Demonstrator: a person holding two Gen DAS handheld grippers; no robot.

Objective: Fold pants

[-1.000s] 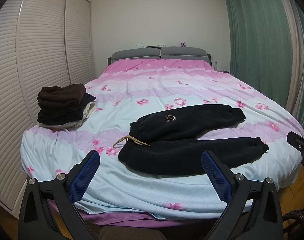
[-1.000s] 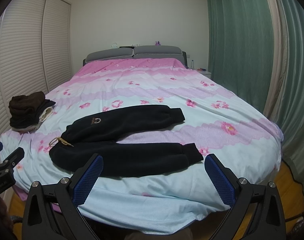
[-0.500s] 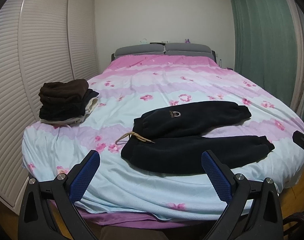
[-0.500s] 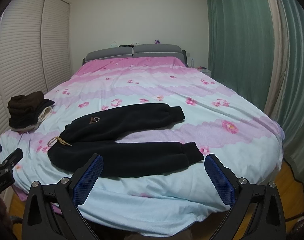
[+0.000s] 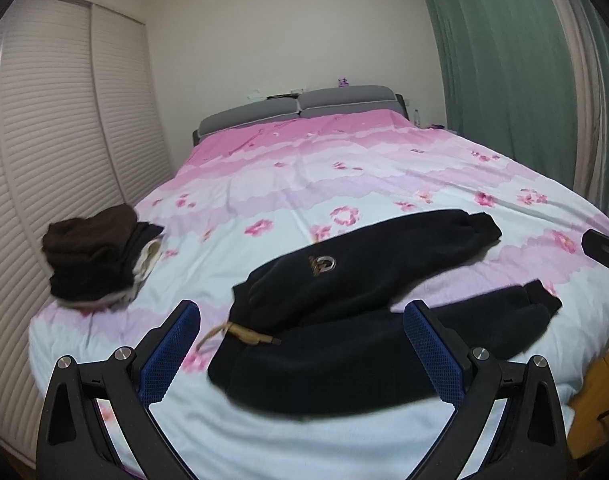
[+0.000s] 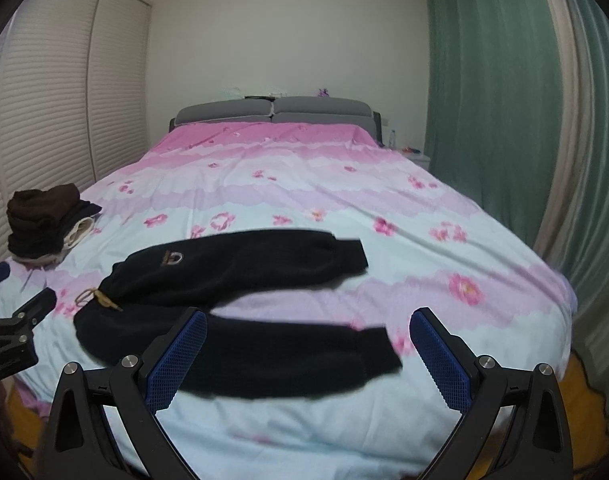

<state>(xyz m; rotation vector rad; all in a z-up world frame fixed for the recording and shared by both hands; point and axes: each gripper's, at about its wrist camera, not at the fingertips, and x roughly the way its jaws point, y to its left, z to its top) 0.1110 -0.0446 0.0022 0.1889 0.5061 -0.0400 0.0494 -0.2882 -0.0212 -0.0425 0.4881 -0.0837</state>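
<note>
Both grippers spread wide, empty — left gripper (image 5: 302,354) above waistband end, right gripper (image 6: 308,354) above near leg's cuff. Black pants (image 5: 368,300) flat on bed (image 5: 304,184), legs splayed apart, drawstring (image 5: 240,332) loose. Beyond, left — folded clothes stack (image 5: 94,260); grey headboard (image 5: 300,110) far back.

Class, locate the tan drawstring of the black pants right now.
In the left wrist view the tan drawstring lies at the waistband end of the black pants, on the bed's near-left part, right of the folded clothes stack.
</note>
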